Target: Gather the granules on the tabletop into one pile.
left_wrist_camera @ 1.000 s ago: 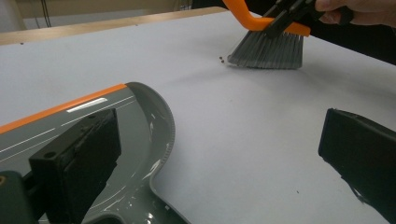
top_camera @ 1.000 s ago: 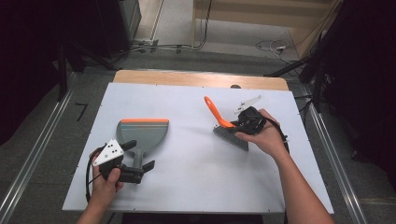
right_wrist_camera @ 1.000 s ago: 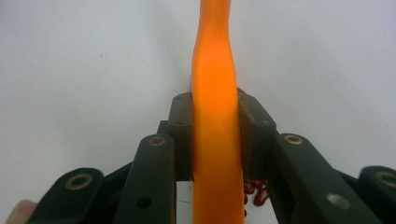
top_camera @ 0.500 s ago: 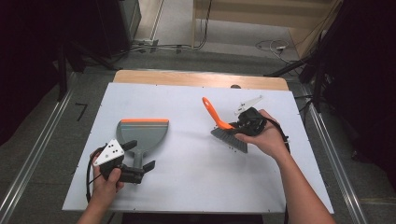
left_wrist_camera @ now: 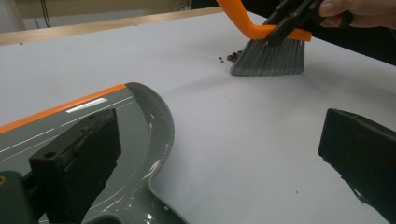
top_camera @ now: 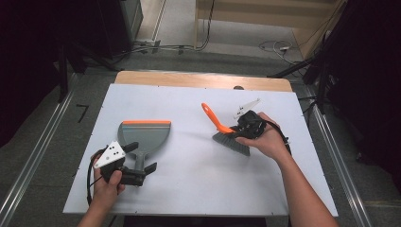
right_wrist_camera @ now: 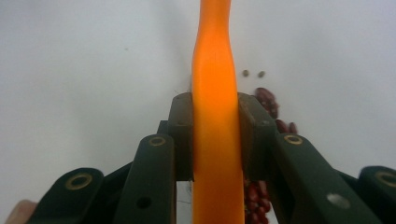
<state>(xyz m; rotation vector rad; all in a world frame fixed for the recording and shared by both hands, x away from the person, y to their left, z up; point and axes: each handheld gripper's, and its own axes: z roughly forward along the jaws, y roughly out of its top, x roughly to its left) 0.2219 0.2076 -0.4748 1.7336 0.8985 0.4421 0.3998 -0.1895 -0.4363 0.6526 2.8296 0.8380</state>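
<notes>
White tabletop (top_camera: 198, 189), dark floor around it. Left gripper (top_camera: 139, 161) sits at the grey dustpan (top_camera: 144, 136) with orange front lip; jaws apart, one over the pan, nothing gripped. Small dark beans (left_wrist_camera: 232, 56) lie beside grey bristles. Right gripper (top_camera: 236, 130) is clamped on the orange-handled brush (top_camera: 222, 130), centre-right, bristles on the table.

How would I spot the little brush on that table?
Look at the right half of the white table, where a hand holds a black gripper. Its jaws clamp the brush: grey bristles and a curved orange handle, unlike the flat grey dustpan at left.
</notes>
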